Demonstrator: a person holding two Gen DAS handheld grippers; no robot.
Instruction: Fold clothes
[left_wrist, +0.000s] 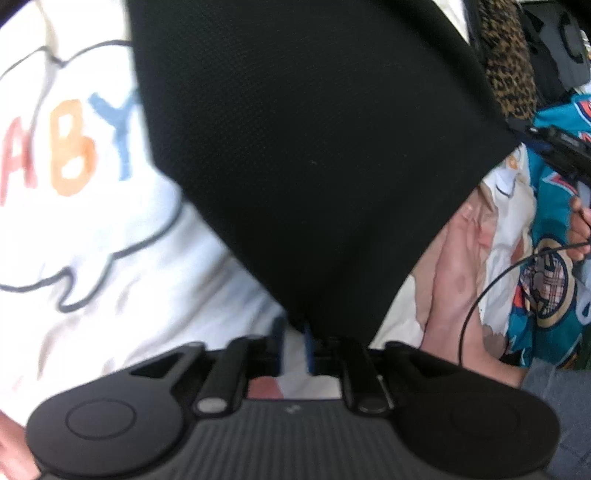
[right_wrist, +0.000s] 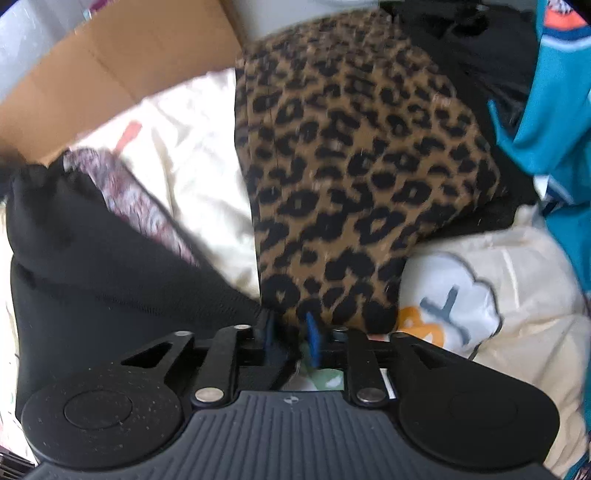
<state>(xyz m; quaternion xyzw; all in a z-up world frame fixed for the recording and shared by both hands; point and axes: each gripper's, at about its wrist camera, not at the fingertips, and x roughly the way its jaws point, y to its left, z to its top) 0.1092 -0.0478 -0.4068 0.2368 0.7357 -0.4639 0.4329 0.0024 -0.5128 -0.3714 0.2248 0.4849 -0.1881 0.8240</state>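
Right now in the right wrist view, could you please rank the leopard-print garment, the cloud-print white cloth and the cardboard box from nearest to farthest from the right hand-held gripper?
1. Leopard-print garment: at the right hand-held gripper, ahead.
2. Cloud-print white cloth: low right.
3. Cardboard box: far upper left.

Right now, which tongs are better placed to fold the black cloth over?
Probably the left. The left tongs pinch the black cloth, which hangs spread from them. The right tongs hold its other edge bunched against the leopard-print garment.
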